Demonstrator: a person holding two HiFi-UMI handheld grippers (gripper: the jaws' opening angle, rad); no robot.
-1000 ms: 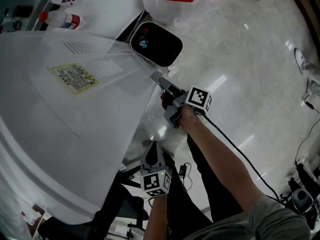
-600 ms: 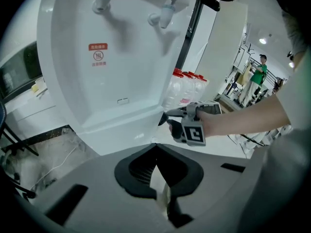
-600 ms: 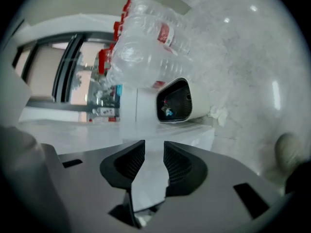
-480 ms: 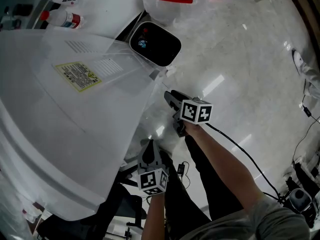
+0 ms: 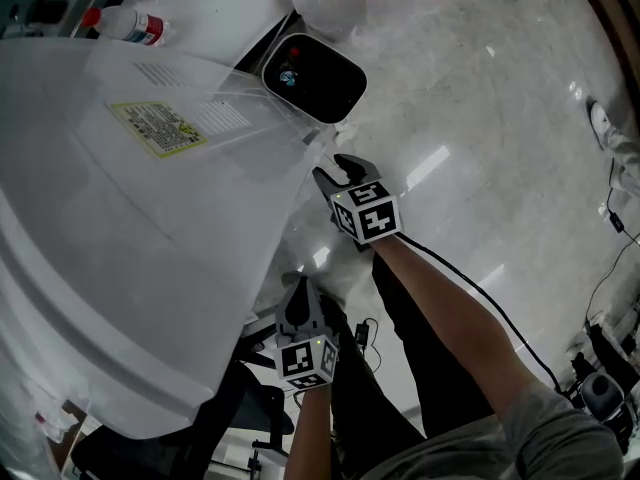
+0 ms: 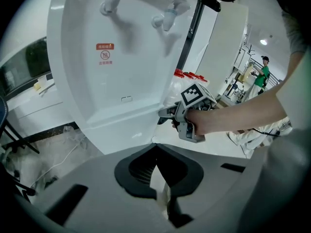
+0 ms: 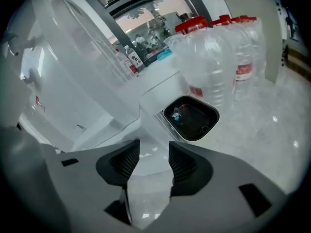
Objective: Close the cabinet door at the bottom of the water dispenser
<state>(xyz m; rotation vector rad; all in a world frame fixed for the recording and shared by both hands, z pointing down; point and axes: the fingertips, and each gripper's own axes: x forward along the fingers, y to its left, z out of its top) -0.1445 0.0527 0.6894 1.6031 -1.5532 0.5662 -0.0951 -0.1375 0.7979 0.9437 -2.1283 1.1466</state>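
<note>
- water dispenser (image 5: 150,268): white; cabinet door (image 6: 124,130) sits at its bottom front and looks about flush.
- left gripper (image 6: 156,154): low before the dispenser, jaws together, empty.
- right gripper (image 5: 338,171): at the dispenser's lower right edge, jaws just opened wide, nothing between.

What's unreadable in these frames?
- Cabinet door: in the head view it is hidden under the water dispenser top. In the left gripper view it is white on white, so the seam is unreadable and I can't tell whether it's shut or ajar.
- Yellow label print: head view, too small.
- Bin contents: head view, dark and tiny.
</note>
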